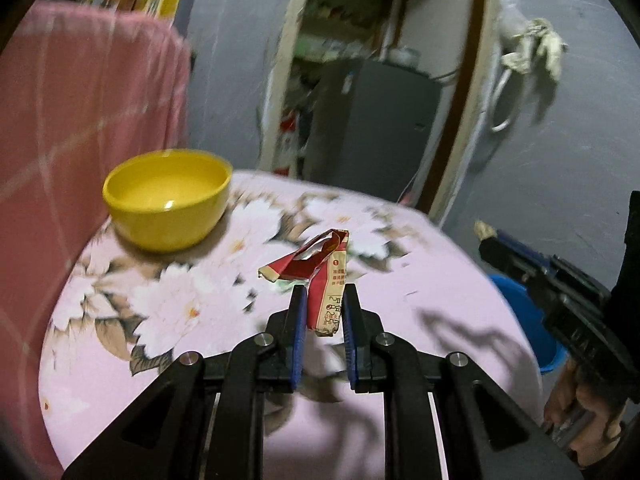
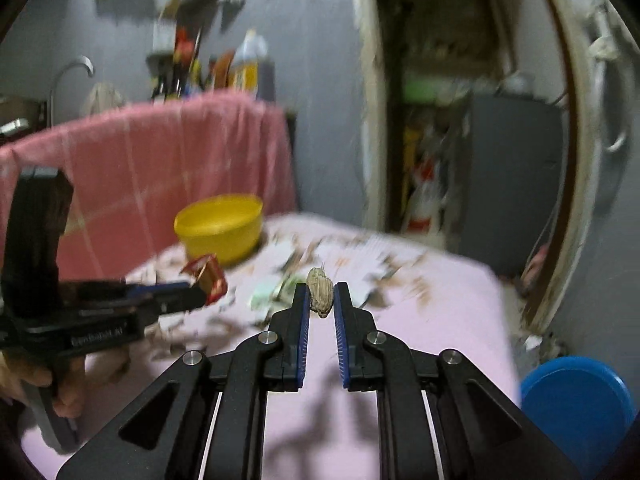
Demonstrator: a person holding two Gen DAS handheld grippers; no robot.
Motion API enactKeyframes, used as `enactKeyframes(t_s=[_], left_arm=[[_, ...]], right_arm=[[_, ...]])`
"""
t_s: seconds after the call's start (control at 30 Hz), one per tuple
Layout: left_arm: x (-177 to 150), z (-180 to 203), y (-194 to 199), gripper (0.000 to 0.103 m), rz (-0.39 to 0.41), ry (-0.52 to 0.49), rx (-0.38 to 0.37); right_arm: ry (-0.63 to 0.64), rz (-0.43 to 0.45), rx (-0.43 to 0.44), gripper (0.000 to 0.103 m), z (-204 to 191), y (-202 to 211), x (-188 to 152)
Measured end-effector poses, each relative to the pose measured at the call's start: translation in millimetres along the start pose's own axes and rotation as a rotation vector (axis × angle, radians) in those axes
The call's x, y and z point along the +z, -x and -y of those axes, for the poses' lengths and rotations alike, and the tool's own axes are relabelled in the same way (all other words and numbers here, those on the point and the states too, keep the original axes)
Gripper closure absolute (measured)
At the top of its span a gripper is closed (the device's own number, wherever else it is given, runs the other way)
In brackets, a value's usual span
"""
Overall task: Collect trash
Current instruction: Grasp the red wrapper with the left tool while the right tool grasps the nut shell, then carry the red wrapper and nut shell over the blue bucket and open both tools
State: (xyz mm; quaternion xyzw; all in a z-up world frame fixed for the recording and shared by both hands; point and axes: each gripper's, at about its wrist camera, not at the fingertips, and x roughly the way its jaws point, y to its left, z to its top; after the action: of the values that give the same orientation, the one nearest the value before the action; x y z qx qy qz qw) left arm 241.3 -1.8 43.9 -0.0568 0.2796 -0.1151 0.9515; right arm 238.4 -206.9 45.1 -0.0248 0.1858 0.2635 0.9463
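Observation:
My left gripper [image 1: 324,296] is shut on a crumpled red and cream wrapper [image 1: 320,276] and holds it above the pink flowered table [image 1: 420,304]. It also shows in the right wrist view [image 2: 200,294], where the wrapper [image 2: 206,278] sticks out of its tip. My right gripper [image 2: 321,294] is shut on a small tan ridged shell [image 2: 320,290] above the table. In the left wrist view it [image 1: 490,236] reaches in from the right with the tan shell [image 1: 484,229] at its tip.
A yellow bowl [image 1: 168,196] stands at the table's far left, also in the right wrist view [image 2: 220,226]. A blue bin [image 2: 576,404] stands on the floor right of the table. A pink cloth [image 1: 80,120] hangs behind. Pale scraps [image 2: 268,292] lie on the table.

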Motion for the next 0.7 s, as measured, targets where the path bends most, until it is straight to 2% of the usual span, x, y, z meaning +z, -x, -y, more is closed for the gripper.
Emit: enactKeyframes(t_s=[0.3,0.53,0.7], left_arm=[[14.7,58.1,30.9,0.089,0.199,-0.088,-0.115],[23.4,105.1,37.2,0.089,0.263,-0.136,-0.186],[27.4,135.6,28.7,0.089,0.264,-0.160,-0.229]], right_arm=[[0.009,0.245,-0.163,0.093,15.0,68.8,0.2],[-0.024,0.366,-0.290,0.093,36.4,105.4,-2.7],[-0.049,0.387,-0.367,0.093,56.2,116.9,-8.5]])
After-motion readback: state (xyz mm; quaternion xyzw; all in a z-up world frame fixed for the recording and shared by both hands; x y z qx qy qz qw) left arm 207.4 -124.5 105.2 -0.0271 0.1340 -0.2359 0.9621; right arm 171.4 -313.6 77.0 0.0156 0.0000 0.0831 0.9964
